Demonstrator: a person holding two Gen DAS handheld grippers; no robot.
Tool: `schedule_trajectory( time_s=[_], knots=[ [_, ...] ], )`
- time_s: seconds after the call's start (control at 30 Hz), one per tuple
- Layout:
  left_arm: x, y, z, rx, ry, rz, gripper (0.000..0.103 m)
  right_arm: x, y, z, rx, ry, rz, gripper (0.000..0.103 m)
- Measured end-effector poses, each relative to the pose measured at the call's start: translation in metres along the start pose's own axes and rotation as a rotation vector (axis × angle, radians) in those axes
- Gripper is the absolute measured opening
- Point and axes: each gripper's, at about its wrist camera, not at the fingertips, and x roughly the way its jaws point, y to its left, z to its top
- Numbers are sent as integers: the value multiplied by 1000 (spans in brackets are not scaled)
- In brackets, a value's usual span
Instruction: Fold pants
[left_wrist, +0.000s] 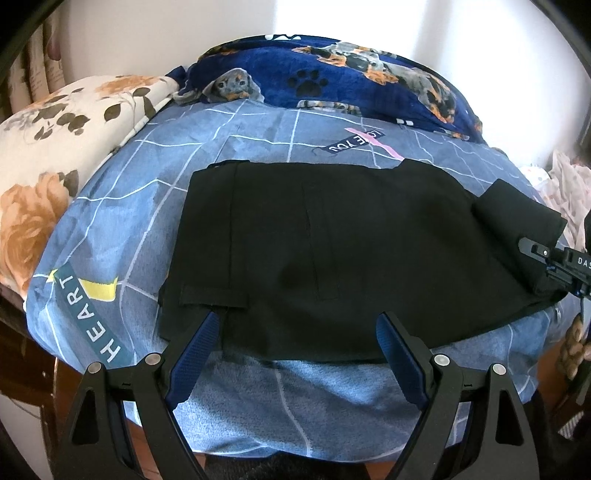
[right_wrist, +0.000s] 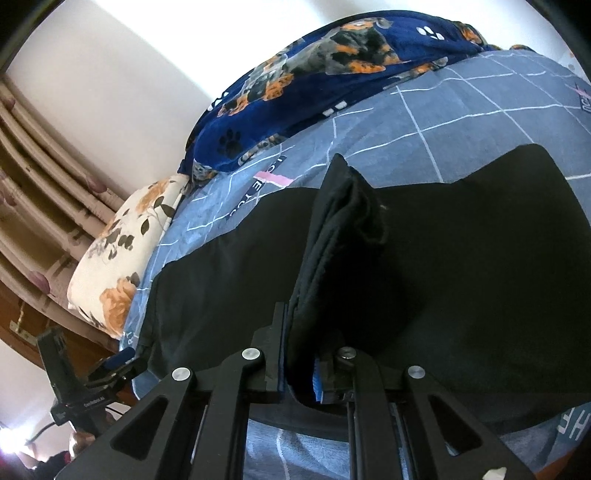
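Black pants (left_wrist: 332, 251) lie flat across the blue grid-pattern bedspread (left_wrist: 221, 147). My left gripper (left_wrist: 297, 332) is open, its blue-padded fingers (left_wrist: 195, 343) hovering at the pants' near edge, holding nothing. My right gripper (right_wrist: 301, 332) is shut on the right end of the pants (right_wrist: 332, 236), lifting a fold of black cloth up off the bed. That raised fold (left_wrist: 517, 229) and the right gripper (left_wrist: 554, 262) show at the right in the left wrist view. The left gripper (right_wrist: 114, 365) shows at the lower left in the right wrist view.
A navy dog-print blanket (left_wrist: 351, 77) is bunched along the far side by the white wall. A floral pillow (left_wrist: 66, 147) lies at the left. Pale patterned cloth (left_wrist: 565, 192) sits at the right edge. Curtains (right_wrist: 44, 192) hang beyond the pillow.
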Motion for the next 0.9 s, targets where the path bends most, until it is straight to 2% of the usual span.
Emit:
schedule_trajectory(
  time_s=[0.47, 0.77, 0.9],
  knots=[
    [4, 1, -1, -9, 18, 0, 87, 6, 11, -4, -69, 12, -25, 17],
    [5, 3, -1, -19, 20, 1, 87, 12, 38, -13, -224, 33, -75, 38],
    [5, 6, -1, -27, 22, 1, 87, 13, 47, -19, -265, 51, -58, 49]
  ],
)
